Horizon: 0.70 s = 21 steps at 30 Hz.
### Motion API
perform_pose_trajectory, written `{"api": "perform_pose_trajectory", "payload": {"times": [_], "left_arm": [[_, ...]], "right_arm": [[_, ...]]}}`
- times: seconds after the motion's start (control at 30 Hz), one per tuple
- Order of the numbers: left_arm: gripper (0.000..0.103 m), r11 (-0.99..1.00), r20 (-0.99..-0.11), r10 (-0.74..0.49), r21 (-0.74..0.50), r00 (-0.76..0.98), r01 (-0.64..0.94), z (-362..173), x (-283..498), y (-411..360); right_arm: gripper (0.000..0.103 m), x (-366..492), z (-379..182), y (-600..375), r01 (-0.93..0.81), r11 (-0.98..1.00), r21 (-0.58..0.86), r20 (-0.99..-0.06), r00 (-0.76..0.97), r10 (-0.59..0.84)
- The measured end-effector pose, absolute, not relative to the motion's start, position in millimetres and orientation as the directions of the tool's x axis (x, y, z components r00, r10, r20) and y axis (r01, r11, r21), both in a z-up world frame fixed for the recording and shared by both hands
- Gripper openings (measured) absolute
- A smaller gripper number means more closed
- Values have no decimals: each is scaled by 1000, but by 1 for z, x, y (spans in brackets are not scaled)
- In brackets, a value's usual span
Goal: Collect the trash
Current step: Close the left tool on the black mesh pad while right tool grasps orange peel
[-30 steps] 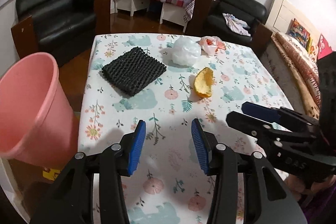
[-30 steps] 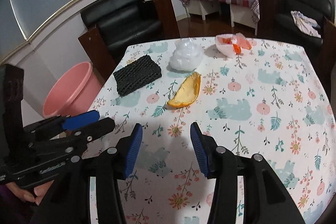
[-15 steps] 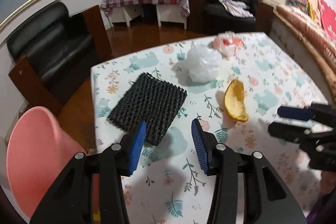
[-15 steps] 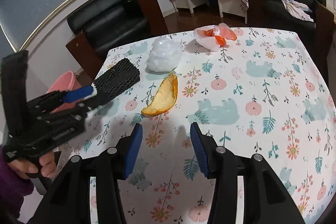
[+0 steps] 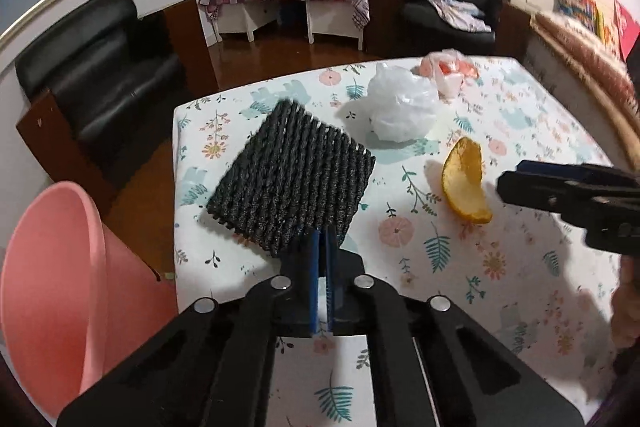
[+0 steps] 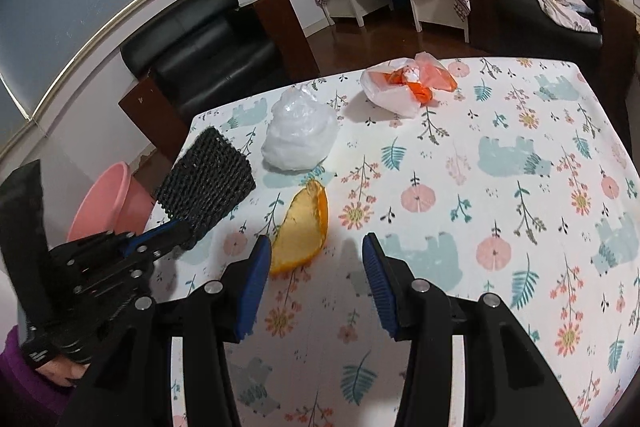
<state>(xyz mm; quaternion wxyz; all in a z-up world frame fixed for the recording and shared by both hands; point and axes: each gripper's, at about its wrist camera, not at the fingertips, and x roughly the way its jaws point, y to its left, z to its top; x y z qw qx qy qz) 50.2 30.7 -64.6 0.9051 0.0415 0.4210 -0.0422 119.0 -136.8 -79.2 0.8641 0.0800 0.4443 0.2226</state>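
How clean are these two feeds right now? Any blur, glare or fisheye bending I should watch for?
Left wrist view: the black mesh pad is sharp, the bed edge at right smears, and the pink bin bulges near the rim. Right wrist view: sharp overall, the window frame bows into an arc, soft shadows lie under the orange peel, and there is no strong glare.

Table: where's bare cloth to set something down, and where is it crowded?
Free: the table's right half, right of the orange peel and below the orange-and-white bag; also the near strip ahead of the right gripper. Crowded: the far left corner, with the black mesh pad, the white plastic bag and the peel close together.
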Motion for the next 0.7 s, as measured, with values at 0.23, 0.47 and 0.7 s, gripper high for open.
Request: {"api": "perform_pose_trajectory", "payload": {"times": [0.23,0.47,0.7], "left_arm": [[0,995,-741,-87,-26,666,102,-53,41,32],[0,993,-722,-118,-94,682,72,-37,35,44],[0,993,-750,-76,-120,657,-23,-34,55,71]], "right_arm": [[47,132,-87,-130,-303,897,320,-738,513,437],[33,147,-95,-121,-307,891,335,-742,496,450],[6,150,-103,-117,-314,886,341,-742,488,459]]}}
